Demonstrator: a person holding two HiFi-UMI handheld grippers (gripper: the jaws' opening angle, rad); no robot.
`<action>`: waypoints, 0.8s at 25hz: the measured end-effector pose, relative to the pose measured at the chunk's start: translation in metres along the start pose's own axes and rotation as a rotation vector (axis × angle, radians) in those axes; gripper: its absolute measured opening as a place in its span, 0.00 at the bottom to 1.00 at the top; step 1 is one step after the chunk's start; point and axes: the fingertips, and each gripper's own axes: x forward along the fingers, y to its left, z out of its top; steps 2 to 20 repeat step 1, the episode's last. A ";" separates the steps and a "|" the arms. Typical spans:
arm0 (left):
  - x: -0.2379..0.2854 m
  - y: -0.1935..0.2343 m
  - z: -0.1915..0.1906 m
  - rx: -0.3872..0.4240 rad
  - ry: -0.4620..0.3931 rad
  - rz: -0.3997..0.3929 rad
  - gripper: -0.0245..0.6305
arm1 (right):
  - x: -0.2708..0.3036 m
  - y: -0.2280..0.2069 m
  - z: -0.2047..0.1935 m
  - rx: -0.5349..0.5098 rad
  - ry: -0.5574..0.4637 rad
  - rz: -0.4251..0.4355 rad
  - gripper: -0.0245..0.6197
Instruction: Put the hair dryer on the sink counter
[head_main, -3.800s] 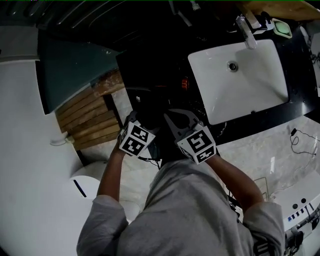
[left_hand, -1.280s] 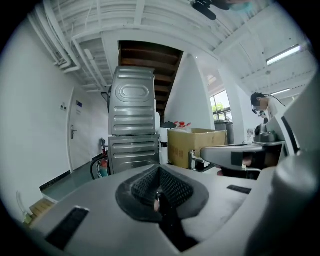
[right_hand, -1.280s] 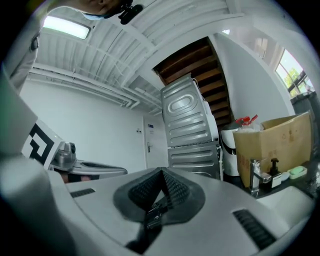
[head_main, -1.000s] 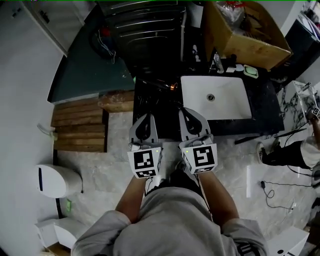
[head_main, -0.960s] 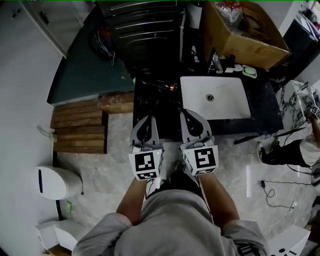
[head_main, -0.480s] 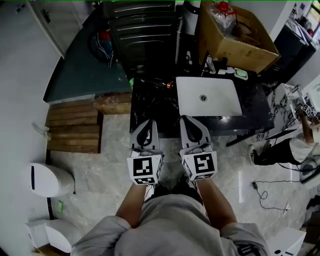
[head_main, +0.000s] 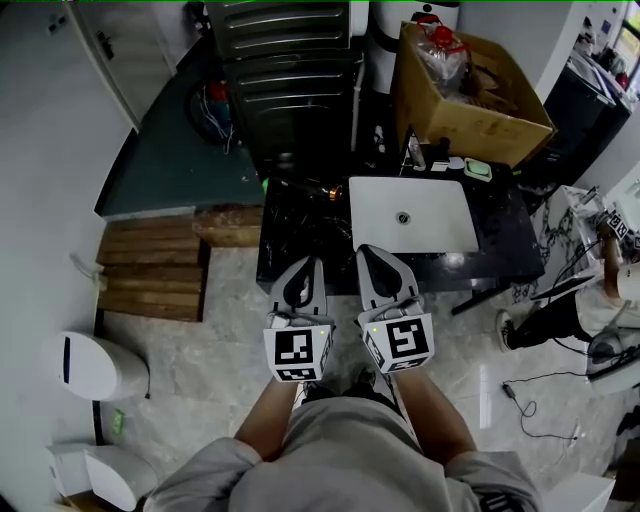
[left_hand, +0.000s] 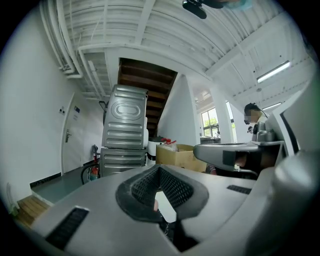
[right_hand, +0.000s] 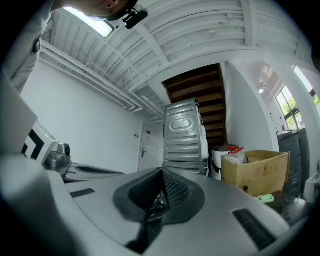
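The black sink counter (head_main: 500, 245) with its white basin (head_main: 410, 213) lies ahead of me in the head view. On its dark left part lies a black tangle with an orange glint (head_main: 322, 191), which looks like the hair dryer and its cord; details are too dark to tell. My left gripper (head_main: 303, 264) and right gripper (head_main: 372, 253) are held side by side in front of the counter's near edge, pointing level at it. Both are shut with nothing held. In the left gripper view (left_hand: 161, 174) and the right gripper view (right_hand: 161, 179) the jaws meet.
Behind the counter stand a cardboard box (head_main: 470, 85), stacked metal appliances (head_main: 290, 50), a tap (head_main: 413, 150) and a green soap dish (head_main: 478, 168). A wooden pallet (head_main: 150, 275) and a white bin (head_main: 95, 365) are at the left. Another person (head_main: 590, 300) stands at the right.
Both grippers have drawn back from the counter and risen, still shut and empty. The head view has pulled back too, so the counter looks smaller and farther.
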 end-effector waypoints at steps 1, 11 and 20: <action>0.001 -0.002 0.002 0.000 -0.003 -0.002 0.06 | -0.001 -0.002 0.002 0.002 -0.003 0.000 0.05; 0.001 -0.002 0.002 0.000 -0.003 -0.002 0.06 | -0.001 -0.002 0.002 0.002 -0.003 0.000 0.05; 0.001 -0.002 0.002 0.000 -0.003 -0.002 0.06 | -0.001 -0.002 0.002 0.002 -0.003 0.000 0.05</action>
